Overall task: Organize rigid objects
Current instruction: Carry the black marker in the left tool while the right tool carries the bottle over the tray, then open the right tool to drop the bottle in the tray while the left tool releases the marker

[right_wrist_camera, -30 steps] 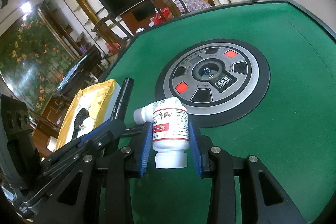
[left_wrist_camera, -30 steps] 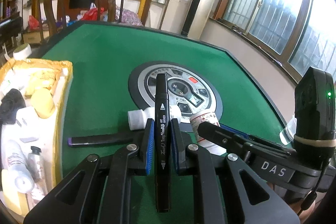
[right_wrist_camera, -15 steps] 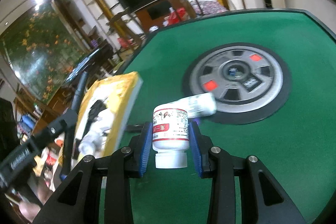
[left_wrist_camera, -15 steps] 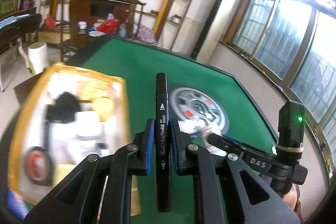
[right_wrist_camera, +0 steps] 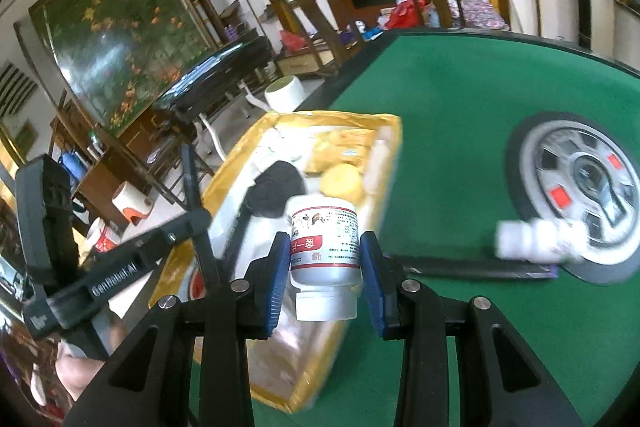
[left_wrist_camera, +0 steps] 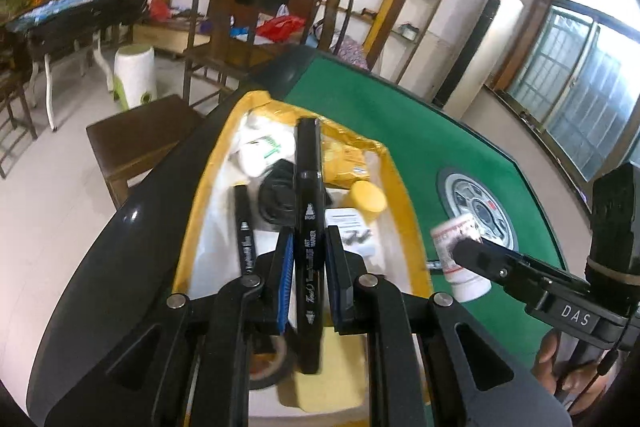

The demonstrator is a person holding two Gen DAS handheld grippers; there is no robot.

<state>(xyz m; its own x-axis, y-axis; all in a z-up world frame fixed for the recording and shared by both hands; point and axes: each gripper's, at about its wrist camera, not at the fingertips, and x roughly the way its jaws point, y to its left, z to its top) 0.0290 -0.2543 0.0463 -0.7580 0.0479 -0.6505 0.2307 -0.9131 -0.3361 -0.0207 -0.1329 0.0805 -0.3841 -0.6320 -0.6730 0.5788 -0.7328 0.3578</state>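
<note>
left gripper point(left_wrist_camera: 308, 275): my black plastic linkage frame, silver screw heads at the pivots, blue ribbed pads on both fingers
right gripper point(right_wrist_camera: 326, 279): my same black frame, silver screws, blue ribbed pads
markings: white "DAS" on the right unit's side bar; white lettering on the left unit's bar, blurred
handles: black textured grips, tan band round the right one
hand point(left_wrist_camera: 560, 367): bare fingers under the right handle, no sleeve visible

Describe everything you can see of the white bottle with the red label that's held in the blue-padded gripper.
The white plastic bottle with a red-and-white printed label is a small cylinder with a white screw cap facing the camera. The right gripper clamps its sides between blue ribbed pads. It hangs tilted, above the near edge of the yellow-rimmed tray.
</note>
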